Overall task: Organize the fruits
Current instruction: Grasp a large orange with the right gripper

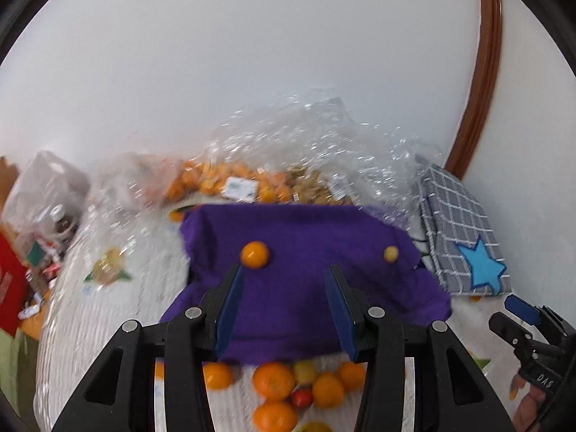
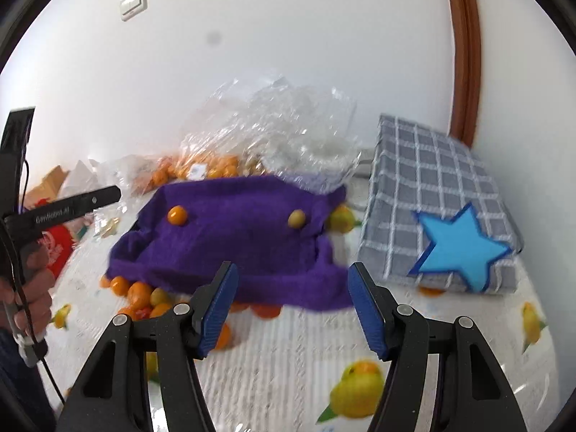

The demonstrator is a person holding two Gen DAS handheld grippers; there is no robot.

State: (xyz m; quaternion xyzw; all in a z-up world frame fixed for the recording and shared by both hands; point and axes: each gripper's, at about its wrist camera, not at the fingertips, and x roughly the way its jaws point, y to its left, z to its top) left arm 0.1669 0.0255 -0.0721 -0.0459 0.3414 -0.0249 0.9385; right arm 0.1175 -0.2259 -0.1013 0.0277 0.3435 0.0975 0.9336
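A grey checked cushion point(image 2: 437, 194) with a blue star patch point(image 2: 462, 248) lies beside crumpled clear plastic wrap point(image 2: 280, 126), with a wall light switch point(image 2: 133, 3), a brown door frame point(image 2: 466, 50) and a red package point(image 1: 9, 284) around.

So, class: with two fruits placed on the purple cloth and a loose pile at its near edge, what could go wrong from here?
1. The orange fruit and the yellow-green fruit sit loose on the rumpled purple cloth; a nudge could send them rolling off.
2. The pile of fruit lies partly under the cloth's near edge, so reaching in might drag the cloth.
3. Both frames are blurred; the open left tool may misjudge a grasp.
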